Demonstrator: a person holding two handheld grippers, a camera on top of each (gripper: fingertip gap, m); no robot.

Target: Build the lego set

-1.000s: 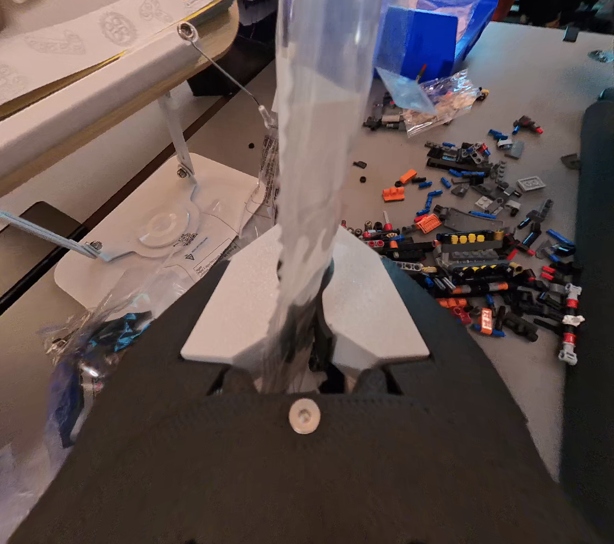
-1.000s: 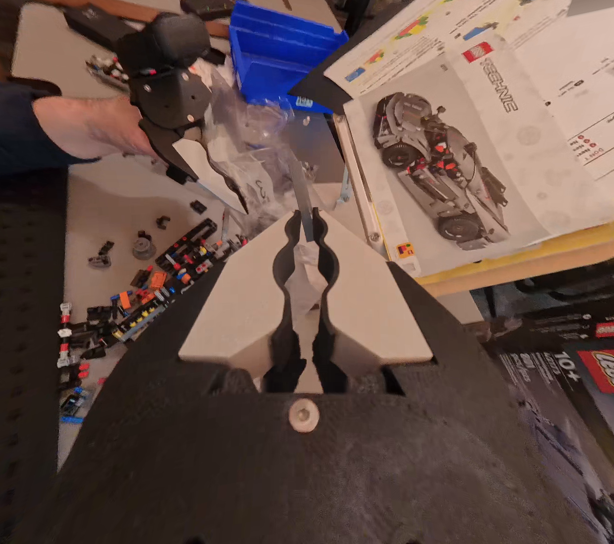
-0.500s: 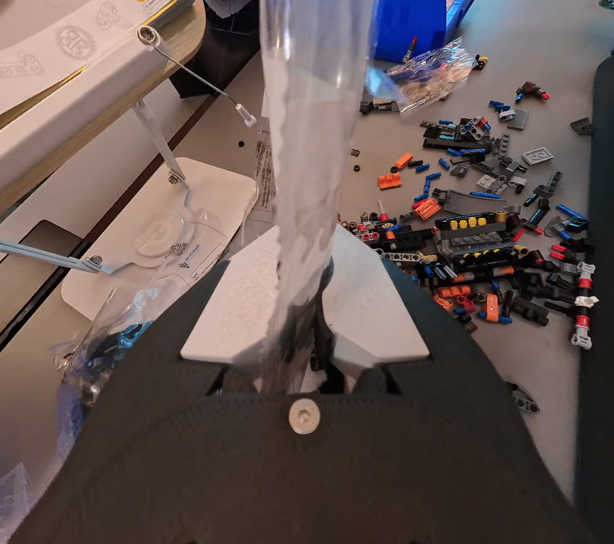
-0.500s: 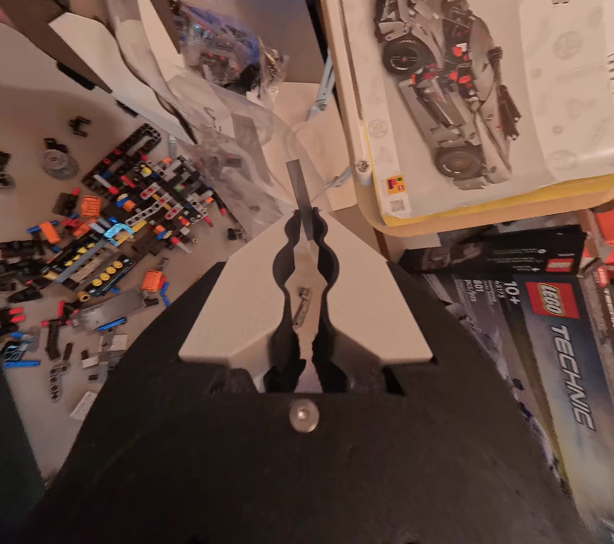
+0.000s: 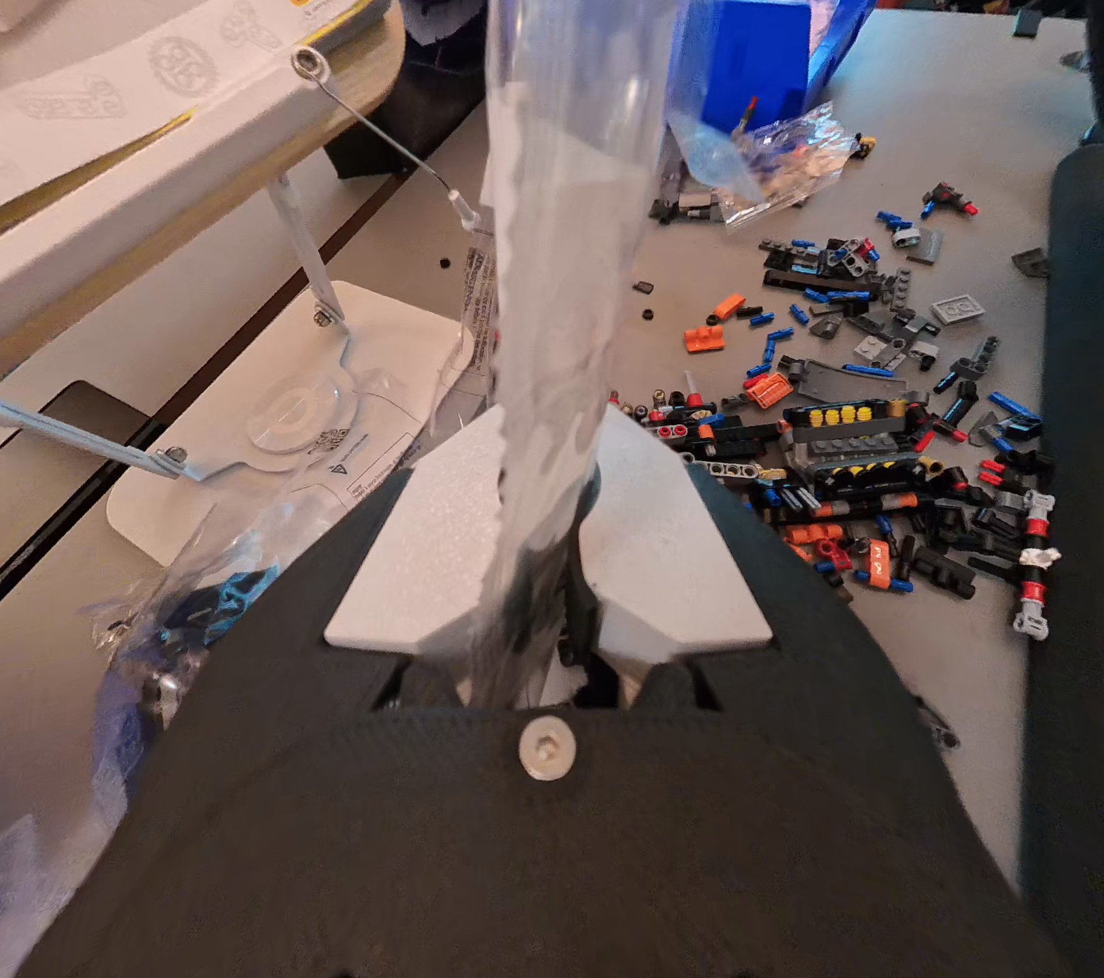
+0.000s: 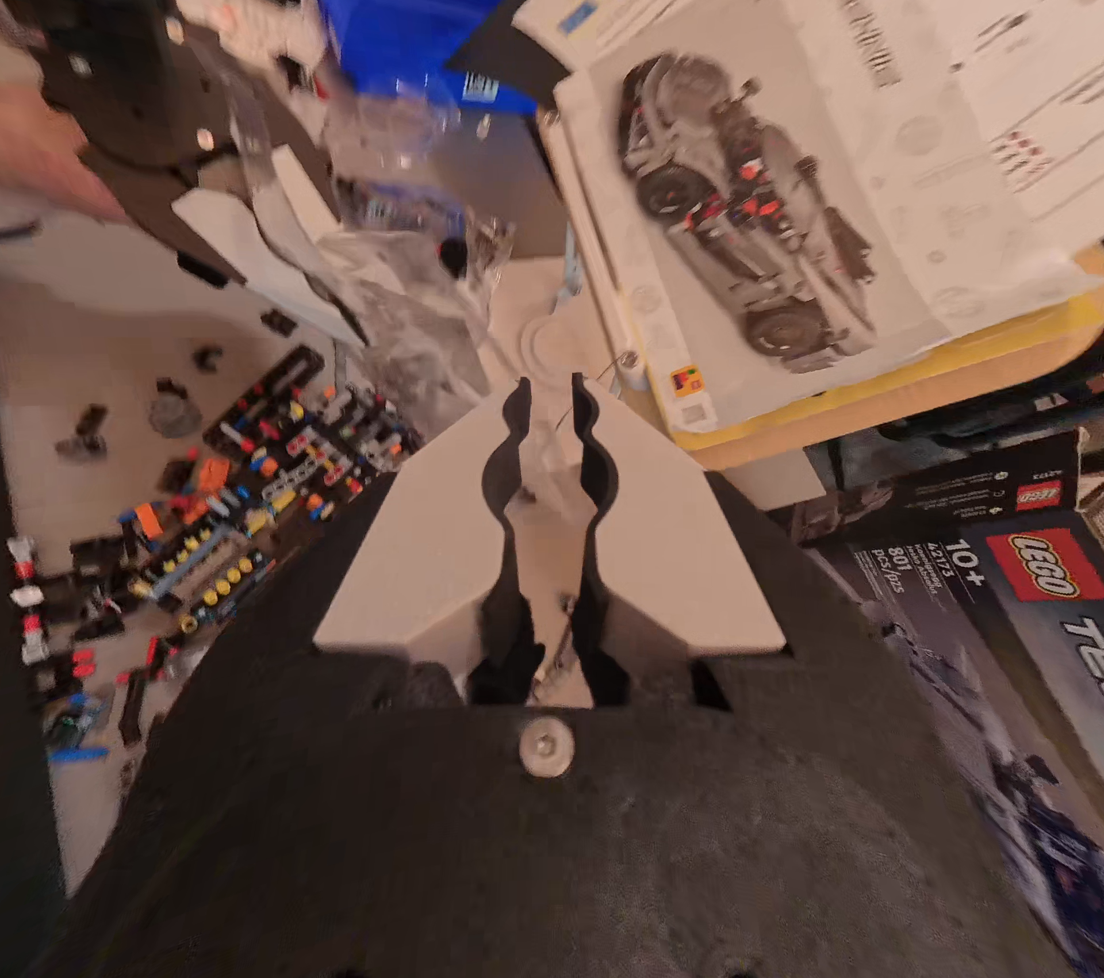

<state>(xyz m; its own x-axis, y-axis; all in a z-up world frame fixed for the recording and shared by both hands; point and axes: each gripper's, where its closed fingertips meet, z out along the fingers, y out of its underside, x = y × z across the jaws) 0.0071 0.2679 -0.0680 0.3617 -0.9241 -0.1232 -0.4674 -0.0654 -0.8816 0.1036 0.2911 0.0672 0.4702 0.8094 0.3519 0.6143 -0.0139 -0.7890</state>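
**Clear plastic leaving the right gripper's pinch**

Clear film is standing straight up out of the left gripper (image 5: 549, 447), whose white fingers (image 5: 442, 525) are pressing together on the plastic bag (image 5: 567, 173); the bag's loose end is trailing down to the table at the lower left, with blue parts inside. The right gripper (image 6: 551, 394) is now standing slightly spread, with nothing between its tips, whereas half a second ago it was pinching a thin strip of the bag. In my judgement the bag is being torn or freed so that its parts can join the pile.

Outward from the tips, the loose lego pieces (image 5: 860, 447) are lying scattered on the grey table (image 5: 956, 125), near the left gripper and just to its right. The instruction booklet (image 6: 836, 143) is resting on a tilted stand whose white base (image 5: 251, 412) is sitting just beside the bag. A blue bin (image 5: 776, 11) is standing at the far side, and the set's box (image 6: 986, 621) is lying beyond the table edge on the right. Open room for moving is lying mostly between the pile and the bin.
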